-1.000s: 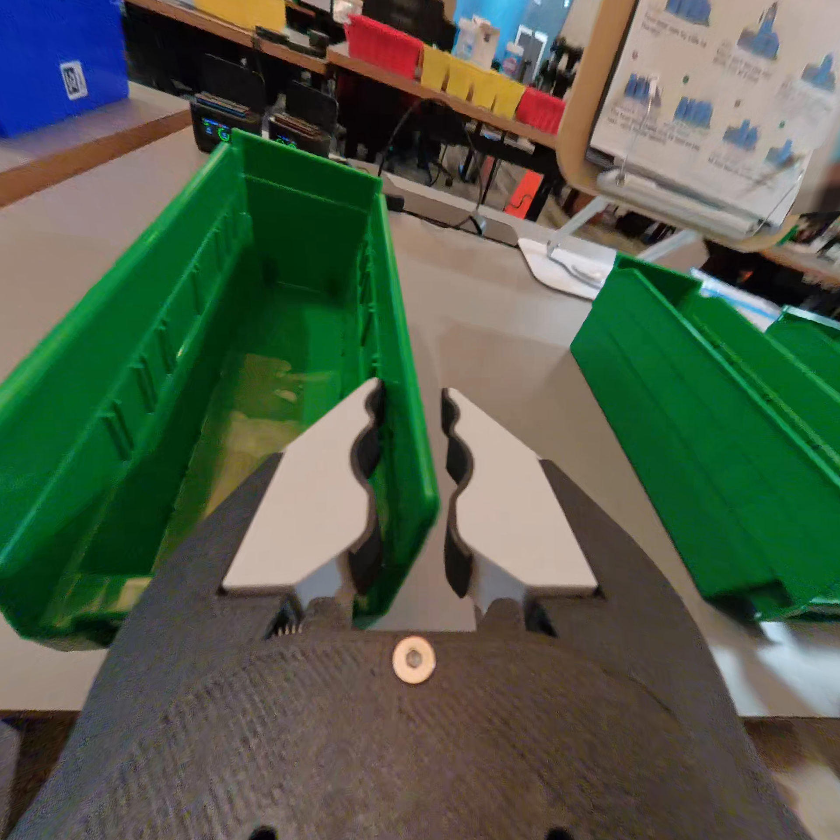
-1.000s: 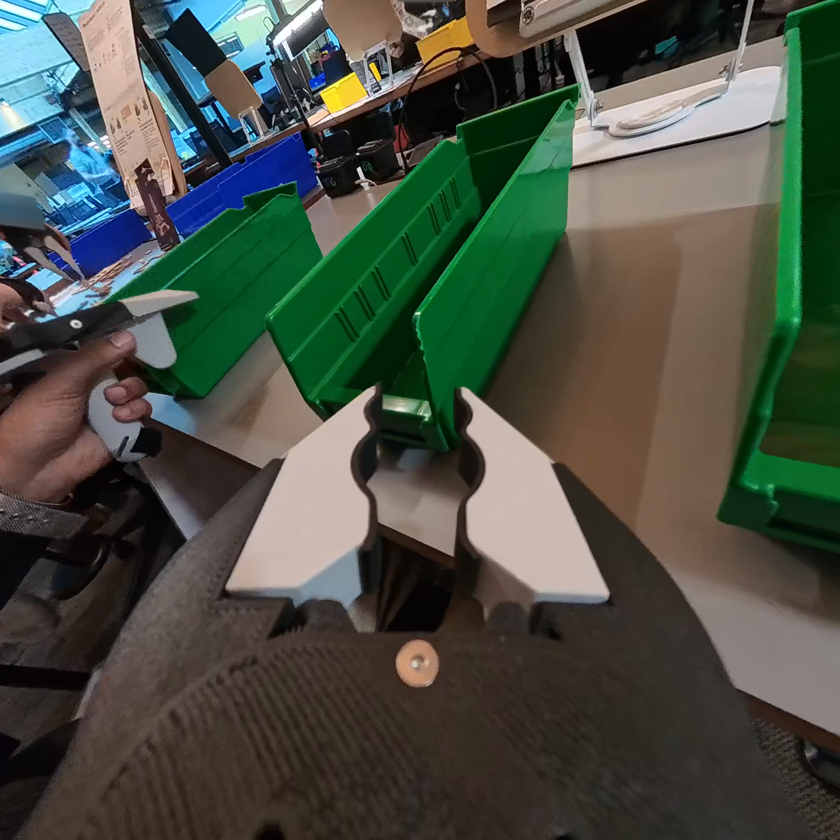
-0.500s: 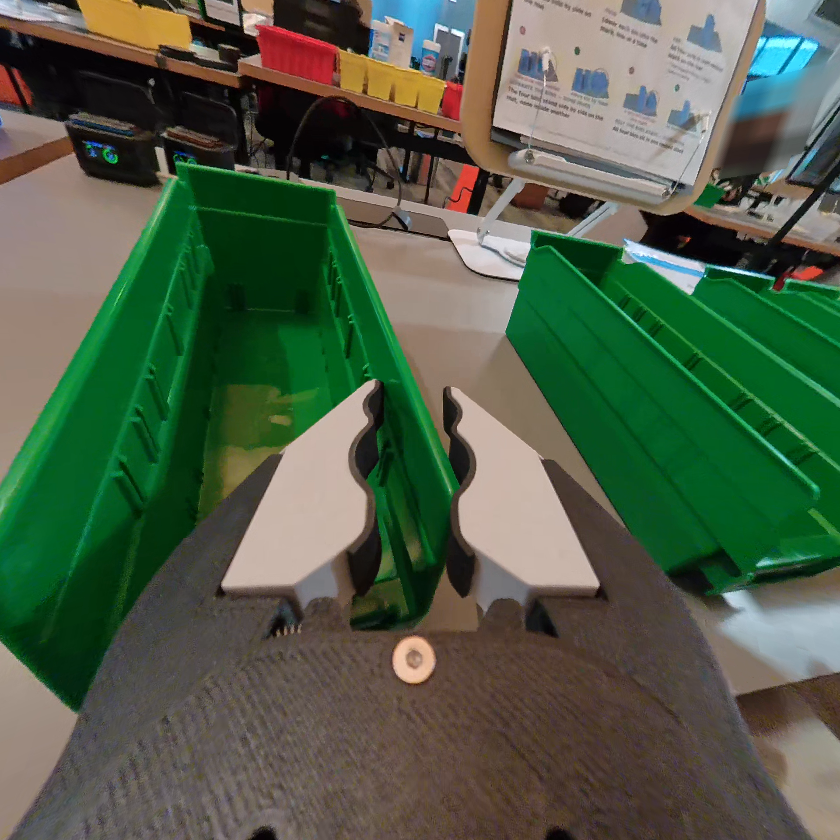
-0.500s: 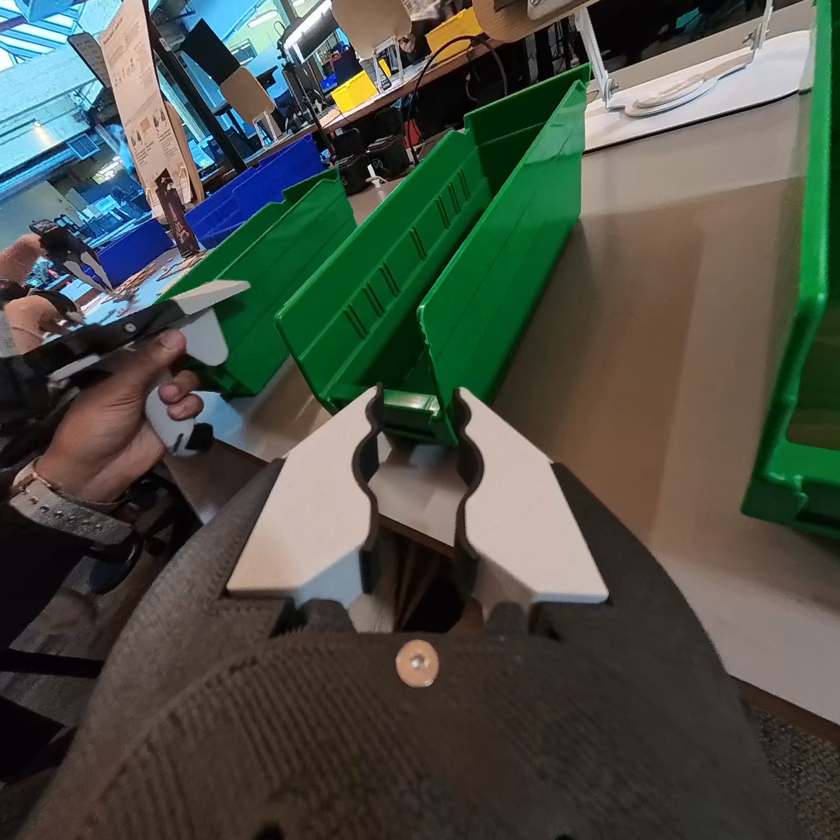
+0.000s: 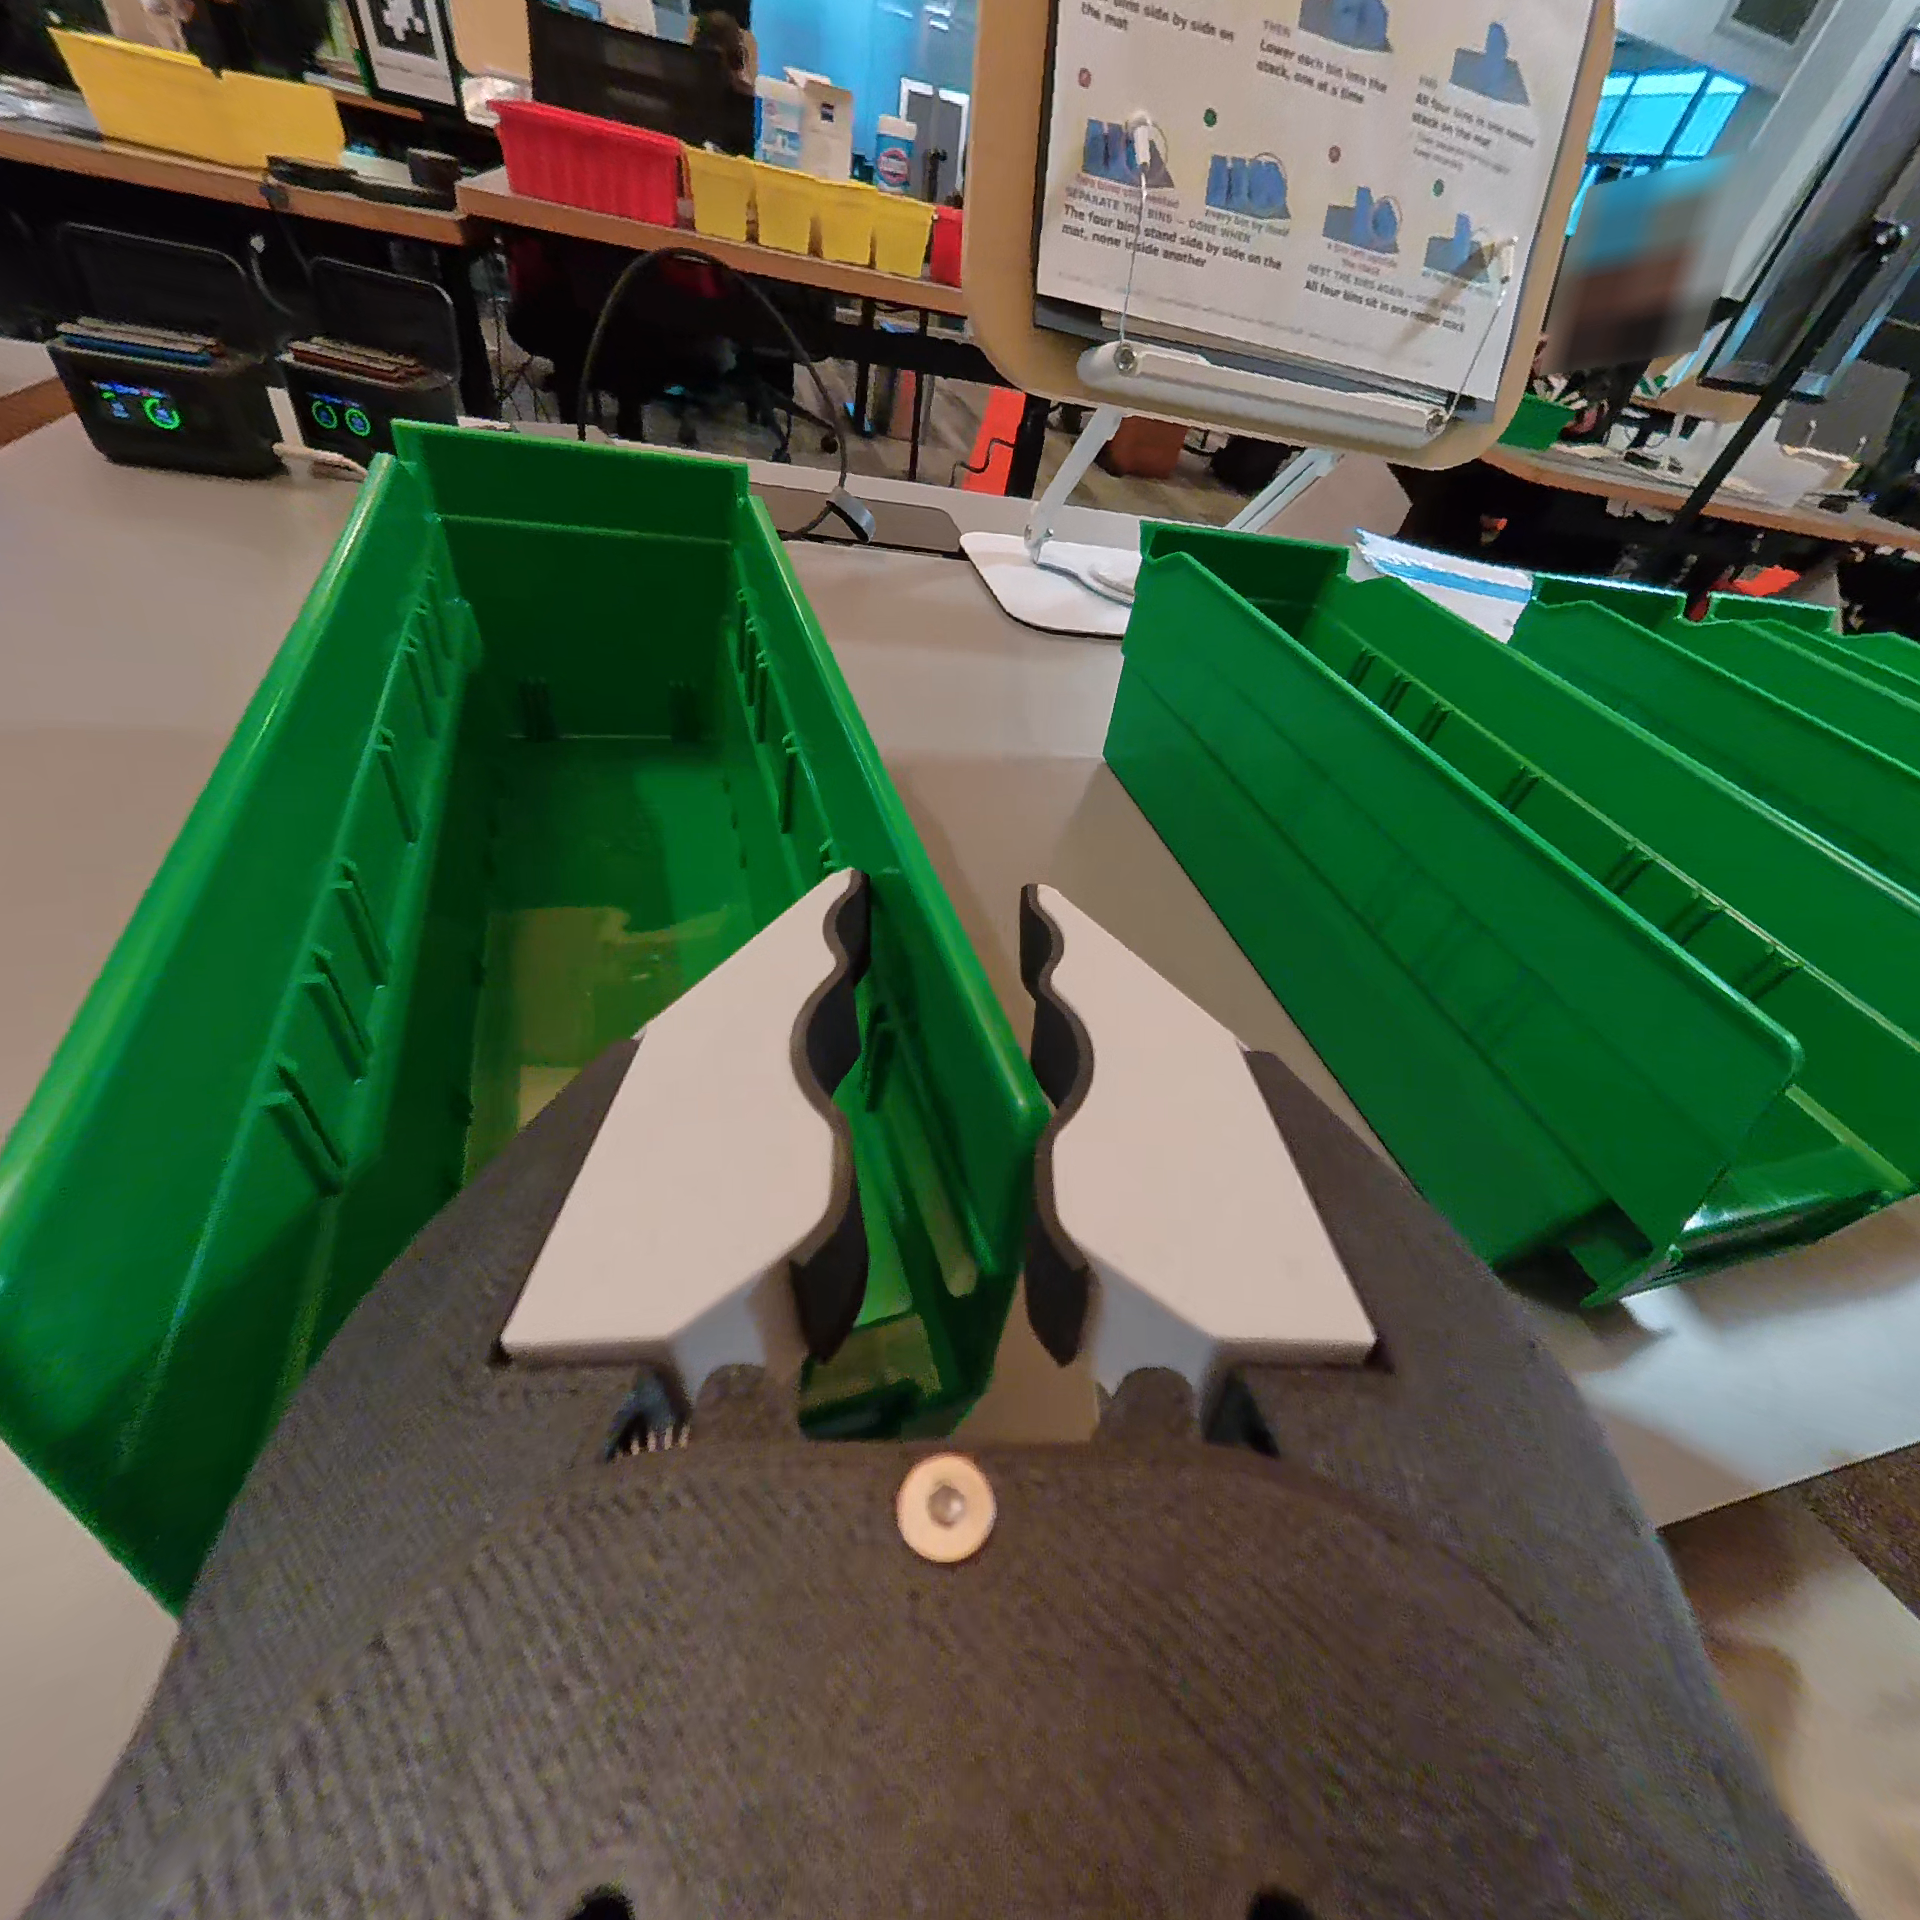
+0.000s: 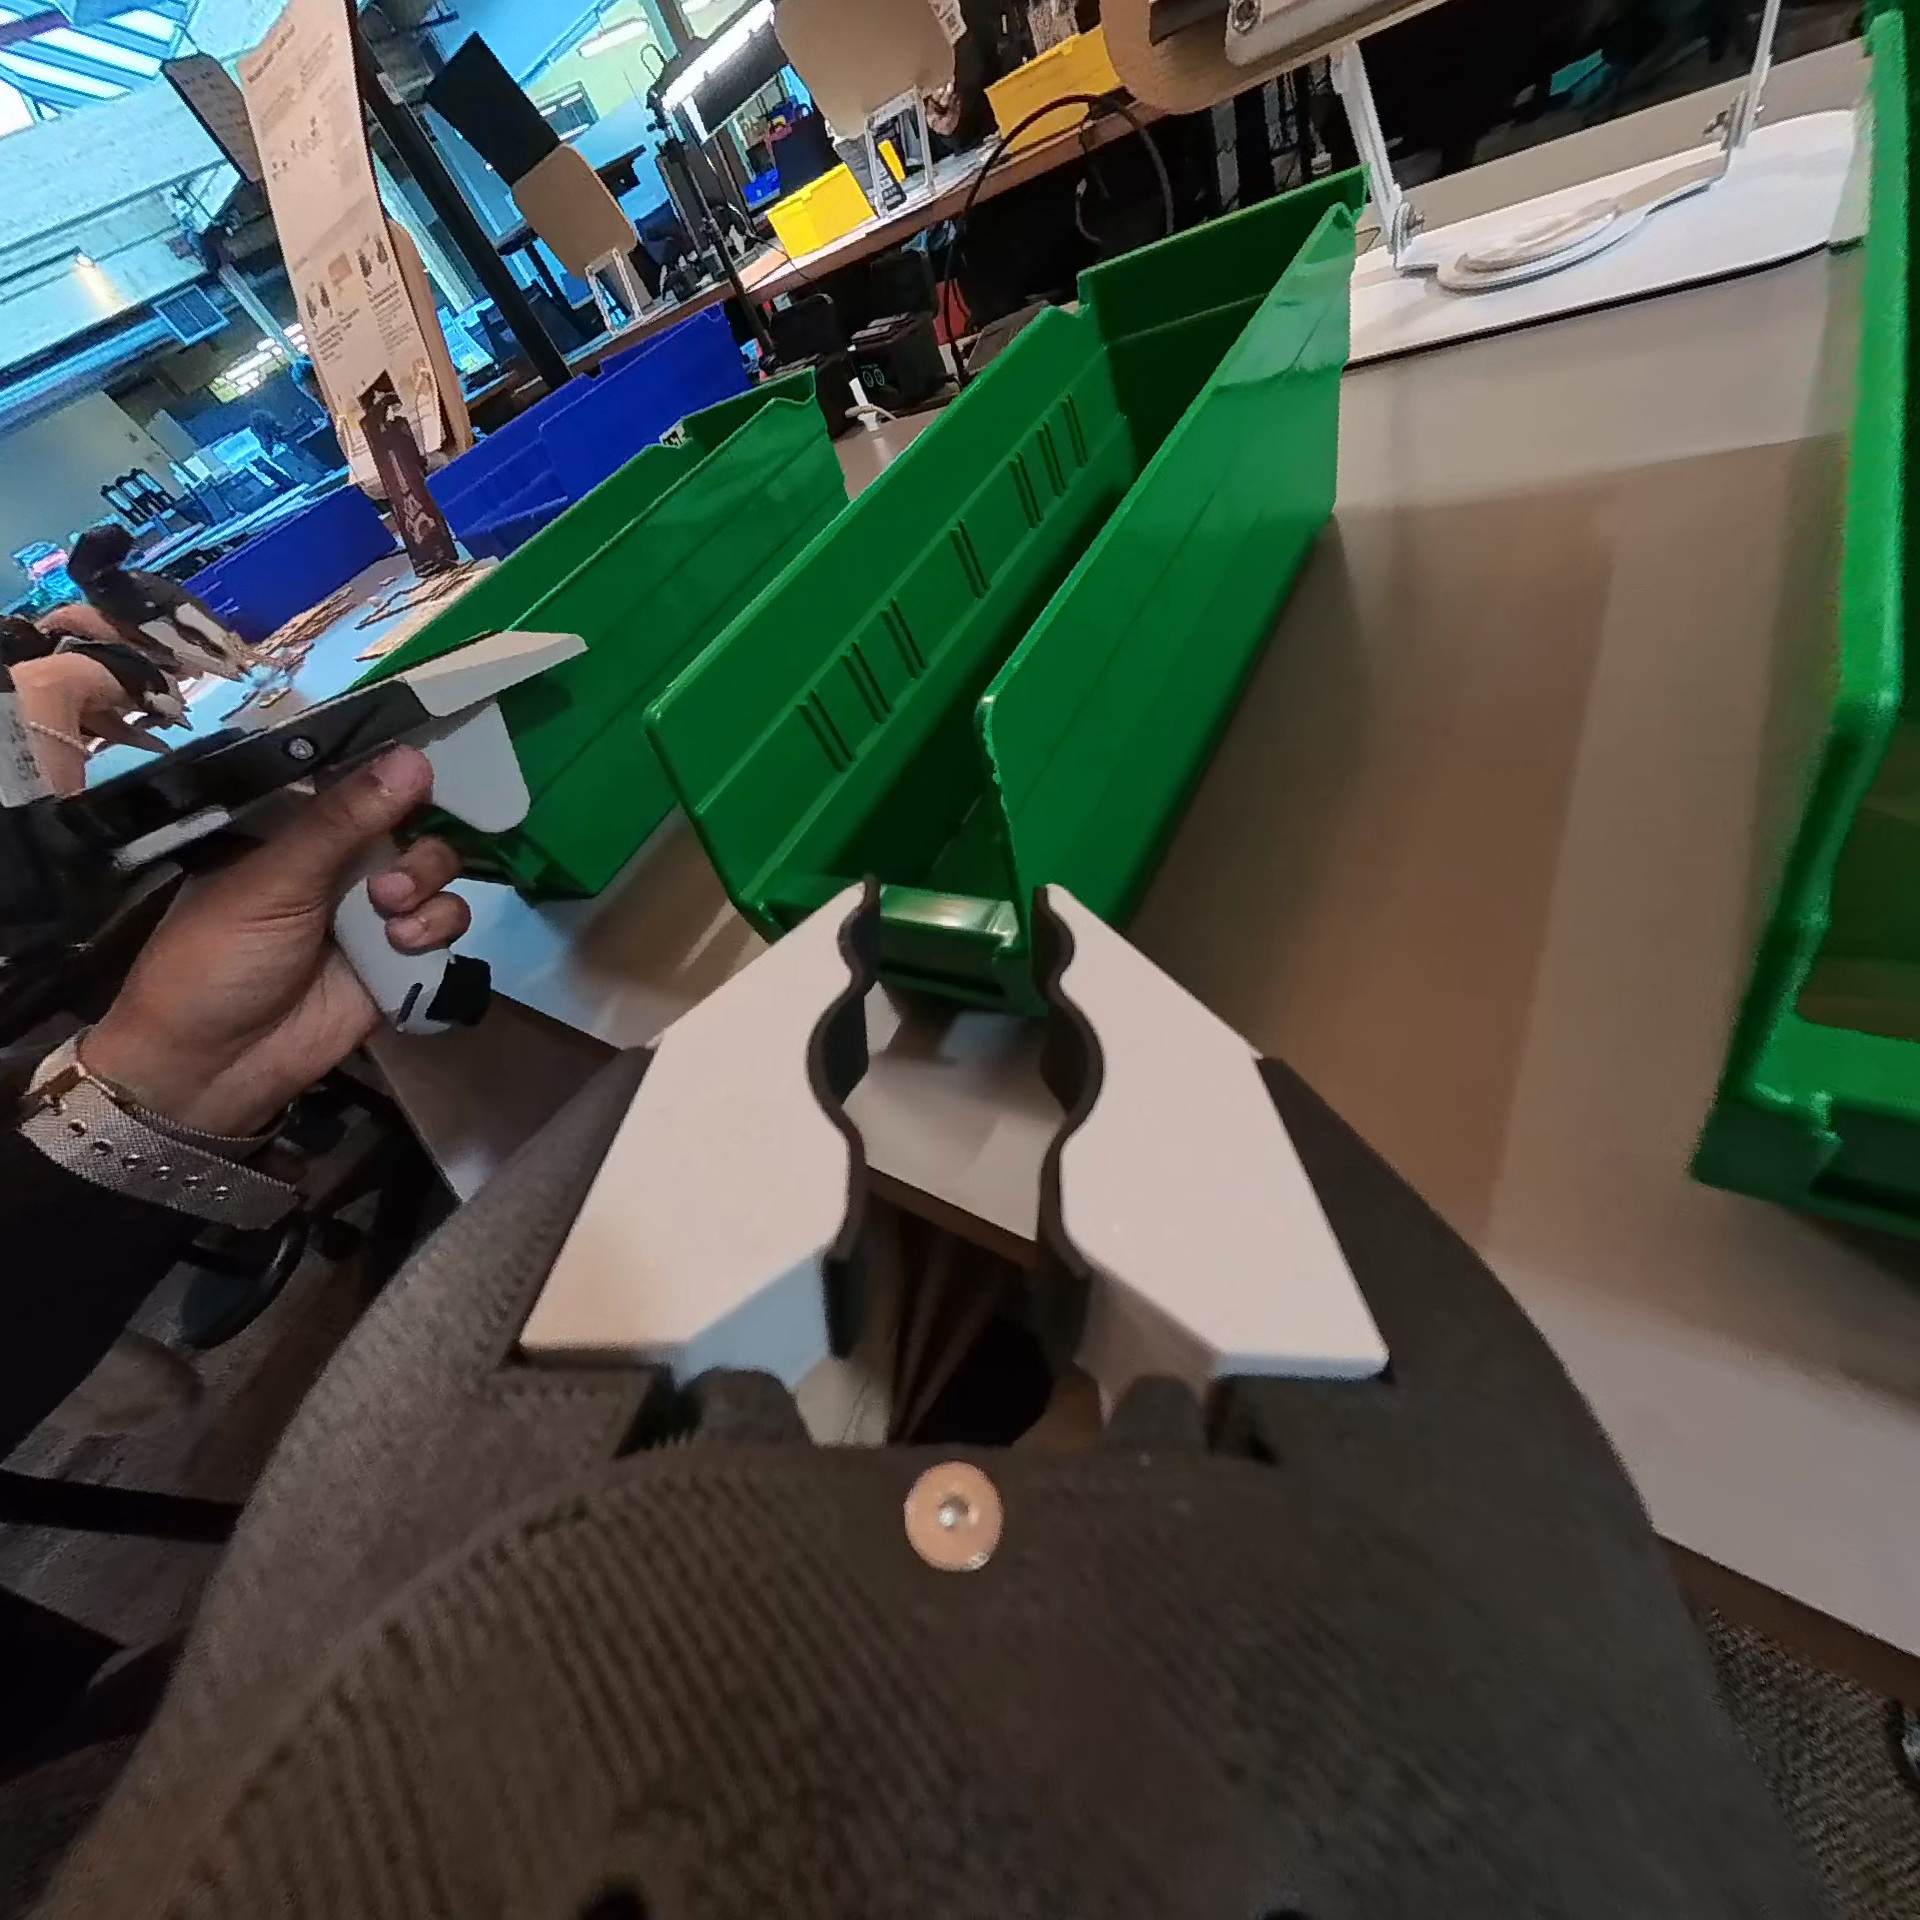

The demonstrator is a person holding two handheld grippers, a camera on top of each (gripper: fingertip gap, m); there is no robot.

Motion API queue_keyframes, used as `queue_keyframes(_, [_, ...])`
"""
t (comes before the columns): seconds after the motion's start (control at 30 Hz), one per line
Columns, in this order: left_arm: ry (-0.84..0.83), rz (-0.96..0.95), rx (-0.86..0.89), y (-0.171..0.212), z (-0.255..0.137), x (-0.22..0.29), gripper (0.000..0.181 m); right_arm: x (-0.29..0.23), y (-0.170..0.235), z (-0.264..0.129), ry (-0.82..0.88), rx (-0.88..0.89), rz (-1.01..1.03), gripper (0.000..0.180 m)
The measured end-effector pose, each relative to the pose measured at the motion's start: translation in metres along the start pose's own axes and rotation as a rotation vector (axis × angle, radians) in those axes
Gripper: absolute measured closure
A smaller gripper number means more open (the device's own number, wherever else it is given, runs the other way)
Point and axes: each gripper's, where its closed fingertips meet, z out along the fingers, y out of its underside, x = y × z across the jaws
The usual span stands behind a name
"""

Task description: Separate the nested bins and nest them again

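Several long green bins stand apart, side by side, on the grey table. In the left wrist view the leftmost bin [image 5: 260, 883] is empty, with a second bin [image 5: 1403, 935] and a third [image 5: 1714, 707] to its right. My left gripper [image 5: 943, 888] is open, and the leftmost bin's right wall runs between its jaws near the front end. In the right wrist view my right gripper [image 6: 956, 904] is open and empty just before the front lip of the middle bin [image 6: 1143, 582]. The left gripper [image 6: 509, 717], held in a hand, is at the leftmost bin [image 6: 665, 582].
A clipboard stand with an instruction sheet [image 5: 1278, 177] rises behind the bins on a white base [image 5: 1049, 582]. Two black power units [image 5: 156, 395] sit at the back left. Another green bin [image 6: 1870, 727] stands close on my right. Blue bins [image 6: 582, 447] lie beyond. The table's front edge is near.
My left gripper has swung right and forward, so the leftmost bin's right wall now runs deeper between its jaws. My right gripper has edged closer to the middle bin's front lip. Both stayed open.
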Motion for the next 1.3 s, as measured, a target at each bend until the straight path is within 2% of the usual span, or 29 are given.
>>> queue_keyframes(0.47, [-0.002,0.047,0.017,-0.002,-0.004,0.002,0.155,-0.002,0.005,0.002,-0.014,-0.027,0.0,0.151])
queue_keyframes(0.73, [-0.045,0.052,0.003,0.0,-0.006,-0.006,0.164,-0.002,0.006,0.002,-0.018,-0.032,0.005,0.15])
queue_keyframes(1.17, [-0.009,0.028,0.0,0.0,-0.009,-0.001,0.156,-0.003,0.006,0.002,-0.018,-0.034,0.003,0.15])
queue_keyframes(1.3, [0.025,0.001,0.014,-0.005,-0.014,0.004,0.147,-0.002,0.006,0.002,-0.018,-0.033,0.003,0.15])
